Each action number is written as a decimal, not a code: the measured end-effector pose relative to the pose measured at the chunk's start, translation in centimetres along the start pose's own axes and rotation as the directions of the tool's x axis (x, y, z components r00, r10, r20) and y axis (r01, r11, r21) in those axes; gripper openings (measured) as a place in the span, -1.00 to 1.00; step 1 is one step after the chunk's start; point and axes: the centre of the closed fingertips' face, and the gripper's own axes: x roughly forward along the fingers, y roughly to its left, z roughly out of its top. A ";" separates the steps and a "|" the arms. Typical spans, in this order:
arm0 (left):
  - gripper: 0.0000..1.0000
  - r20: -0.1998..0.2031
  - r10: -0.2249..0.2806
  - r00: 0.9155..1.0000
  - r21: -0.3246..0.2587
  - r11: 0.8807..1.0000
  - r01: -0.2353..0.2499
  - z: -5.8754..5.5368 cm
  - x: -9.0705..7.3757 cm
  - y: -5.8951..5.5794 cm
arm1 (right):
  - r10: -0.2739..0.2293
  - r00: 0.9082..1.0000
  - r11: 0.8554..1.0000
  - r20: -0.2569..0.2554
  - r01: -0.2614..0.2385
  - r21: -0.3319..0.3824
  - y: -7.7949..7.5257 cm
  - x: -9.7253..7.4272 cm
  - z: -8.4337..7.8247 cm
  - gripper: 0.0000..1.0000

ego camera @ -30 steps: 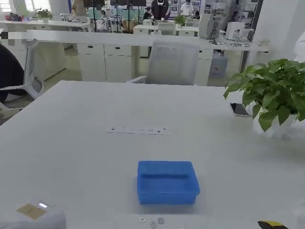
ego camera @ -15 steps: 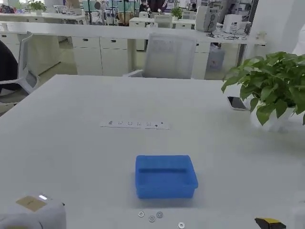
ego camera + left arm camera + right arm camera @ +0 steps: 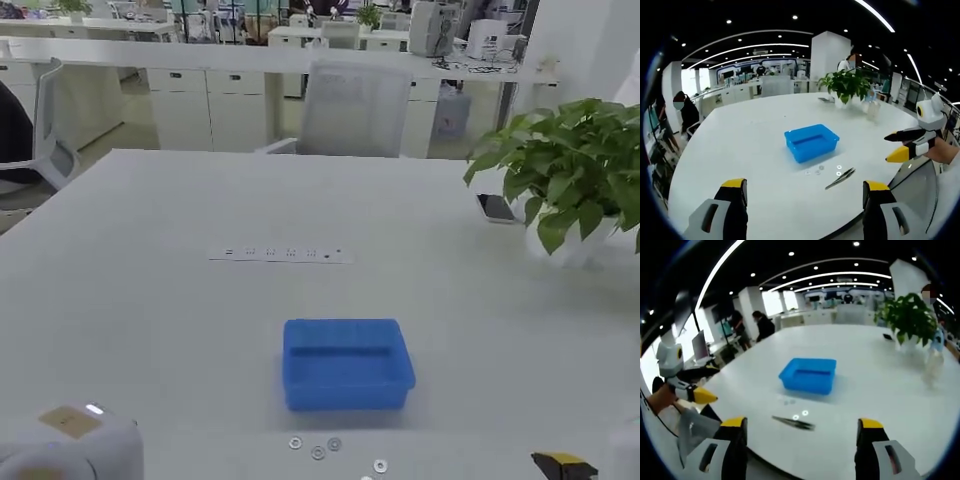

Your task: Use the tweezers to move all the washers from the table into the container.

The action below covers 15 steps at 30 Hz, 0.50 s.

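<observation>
A blue container point(image 3: 348, 362) stands on the white table point(image 3: 150, 280); it also appears in the left gripper view point(image 3: 811, 141) and the right gripper view point(image 3: 808, 374). Several small washers point(image 3: 318, 450) lie in front of it, near the table's front edge point(image 3: 819, 171) point(image 3: 799, 415). Metal tweezers point(image 3: 840, 178) point(image 3: 793, 422) lie on the table beside the washers. My left gripper point(image 3: 804, 187) is open and holds nothing, back from the table's edge. My right gripper point(image 3: 801, 424) is open too, with nothing between its jaws. Each one shows in the other's view, the right gripper point(image 3: 907, 145) and the left gripper point(image 3: 690, 385).
A potted plant point(image 3: 570, 180) stands at the right with a phone point(image 3: 497, 208) beside it. A flush socket strip point(image 3: 280, 254) lies behind the container. An office chair point(image 3: 355, 110) stands at the far edge. A bottle point(image 3: 935, 355) stands near the plant.
The head camera has tilted down, so the washers at the front edge show more fully. Nothing on the table has moved.
</observation>
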 end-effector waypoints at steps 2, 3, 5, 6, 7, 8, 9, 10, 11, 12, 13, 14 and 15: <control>0.97 -0.002 -0.003 1.000 0.002 1.000 0.003 0.0 0.2 0.0 | -0.003 1.000 1.000 -0.003 0.003 -0.007 -0.1 0.1 0.1 0.78; 0.97 -0.003 -0.005 1.000 0.005 1.000 0.005 0.0 0.3 -0.1 | -0.004 1.000 1.000 -0.002 0.004 -0.007 -0.2 0.1 0.2 0.78; 0.96 -0.003 -0.004 1.000 0.006 1.000 0.004 0.1 0.4 0.0 | -0.003 1.000 1.000 -0.002 0.003 -0.005 -0.2 0.2 0.3 0.78; 0.96 -0.001 -0.006 1.000 0.005 1.000 0.006 0.1 0.4 0.0 | -0.002 1.000 1.000 -0.001 0.002 -0.005 -0.2 0.2 0.3 0.78; 0.96 0.001 -0.007 1.000 0.004 1.000 0.007 0.1 0.5 0.0 | -0.002 1.000 1.000 0.003 0.002 -0.007 -0.1 0.2 0.4 0.78; 0.96 0.003 -0.010 1.000 0.004 1.000 0.010 0.2 0.5 -0.1 | -0.003 1.000 1.000 0.004 0.003 -0.008 -0.1 0.2 0.4 0.77; 0.95 0.004 -0.011 1.000 0.005 1.000 0.011 0.2 0.6 -0.1 | -0.004 1.000 1.000 -0.001 0.004 -0.009 -0.1 0.3 0.3 0.77; 0.94 0.003 -0.011 1.000 0.011 1.000 0.011 0.2 0.7 -0.1 | -0.004 1.000 1.000 -0.007 0.003 -0.011 -0.1 0.4 0.2 0.77; 0.92 0.002 -0.007 1.000 0.018 1.000 0.007 0.1 0.7 0.0 | -0.005 1.000 1.000 -0.009 0.004 -0.012 -0.1 0.4 0.1 0.76; 0.91 0.000 -0.004 1.000 0.028 1.000 0.004 0.1 0.8 0.1 | -0.005 1.000 1.000 -0.011 0.005 -0.014 -0.1 0.5 0.1 0.76; 0.90 -0.002 0.002 1.000 0.032 0.999 -0.001 0.0 0.8 0.2 | -0.004 1.000 1.000 -0.012 0.004 -0.015 -0.1 0.5 0.0 0.76; 0.90 0.001 0.010 1.000 0.032 0.999 -0.010 0.0 0.9 0.3 | -0.003 1.000 1.000 -0.015 0.003 -0.014 0.0 0.6 0.0 0.76; 0.91 0.006 0.013 1.000 0.030 0.999 -0.013 0.1 0.9 0.3 | -0.003 1.000 1.000 -0.016 0.003 -0.013 0.0 0.6 -0.1 0.76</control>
